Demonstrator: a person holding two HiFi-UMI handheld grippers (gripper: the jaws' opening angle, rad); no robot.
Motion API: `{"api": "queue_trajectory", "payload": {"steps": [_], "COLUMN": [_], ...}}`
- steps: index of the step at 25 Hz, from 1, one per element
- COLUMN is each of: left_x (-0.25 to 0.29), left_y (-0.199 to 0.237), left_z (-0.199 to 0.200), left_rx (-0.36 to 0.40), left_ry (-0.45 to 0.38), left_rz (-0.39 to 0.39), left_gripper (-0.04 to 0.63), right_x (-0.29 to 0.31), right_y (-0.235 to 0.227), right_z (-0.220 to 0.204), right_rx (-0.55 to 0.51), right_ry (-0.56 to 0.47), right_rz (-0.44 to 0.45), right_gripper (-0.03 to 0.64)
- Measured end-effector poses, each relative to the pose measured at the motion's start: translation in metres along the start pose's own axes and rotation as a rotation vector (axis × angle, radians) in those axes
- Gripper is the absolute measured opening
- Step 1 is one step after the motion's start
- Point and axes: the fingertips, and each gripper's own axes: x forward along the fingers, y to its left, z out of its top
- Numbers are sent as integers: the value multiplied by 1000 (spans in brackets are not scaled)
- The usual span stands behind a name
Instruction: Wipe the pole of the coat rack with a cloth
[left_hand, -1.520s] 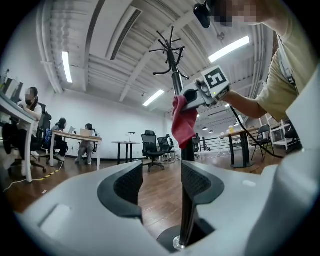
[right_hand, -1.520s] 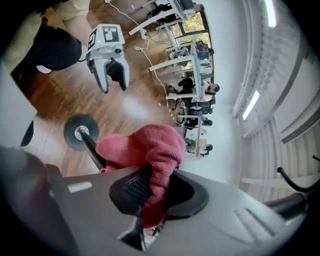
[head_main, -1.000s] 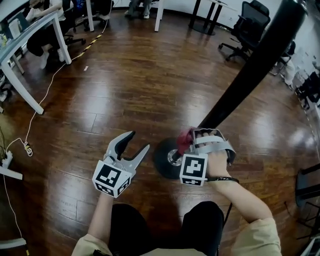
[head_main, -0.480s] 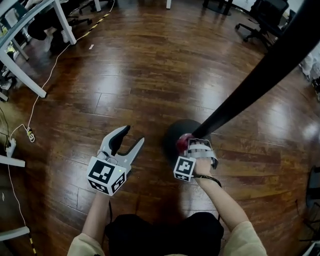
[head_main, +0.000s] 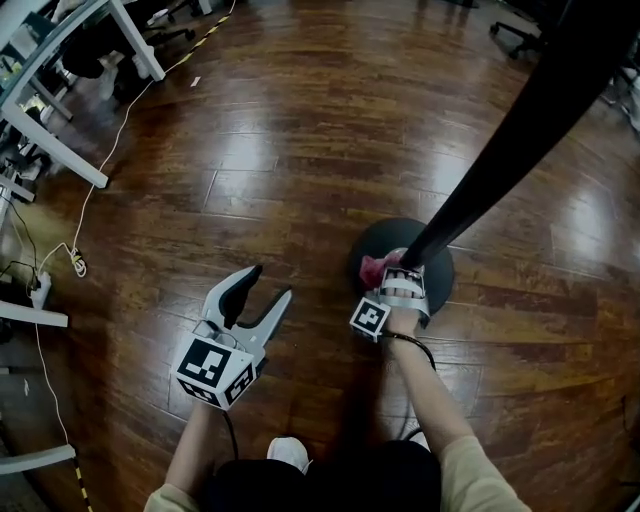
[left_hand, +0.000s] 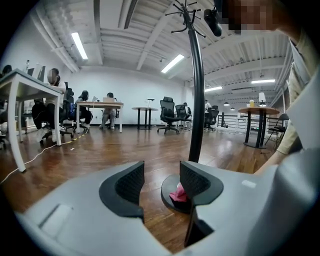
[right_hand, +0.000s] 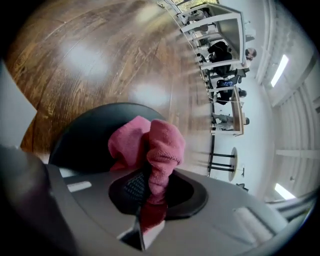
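Pinches a bunched fold of the pink cloth (right_hand: 156, 144) in the right gripper (right_hand: 149, 189), jaws pressed together on it, with most of the fabric bulging free beyond the tips. Hovers directly over the black base (head_main: 441, 284) of the coat rack, cloth down at the foot of the pole (head_main: 498, 152), just where it meets the base. Keeps the left gripper (head_main: 267, 284) off to the left of the base, well apart from it, jaws spread and empty, steadying nothing.

Probable risks from here:
- Sliding the loose bulge up from the base with too little pressure, so skimming the pole rather than wiping it.
- Catching the fabric and tugging it out of such a narrow pinch.
- Pushing sideways on the pole and rocking the base on the glossy wooden floor (head_main: 300, 150), with no second grip to check it.
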Motion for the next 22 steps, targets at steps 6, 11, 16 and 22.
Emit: {"api": "queue_trajectory", "payload": {"steps": [6,11,16,22], "left_x": [-5,-14,-33,-108], "left_y": [-2,-13,-42,-72], "left_z": [6,45,136,306], "left_rx": [14,-22,-30,-26], "left_ry": [-10,-60,-109,-220], "left_rz": [0,-12,-58,-34], "left_gripper": [216,216,218,218], "right_x": [-1,-98,-226,-409], "right_y": [-1,-67,-200,-375], "right_z": [5,8,-14,-58], "right_rx": [54,109,268,484], "right_ry": [-42,-234,-385,-522], "right_rz": [24,-39,-139,-171], "right_gripper": [49,49,49,49]}}
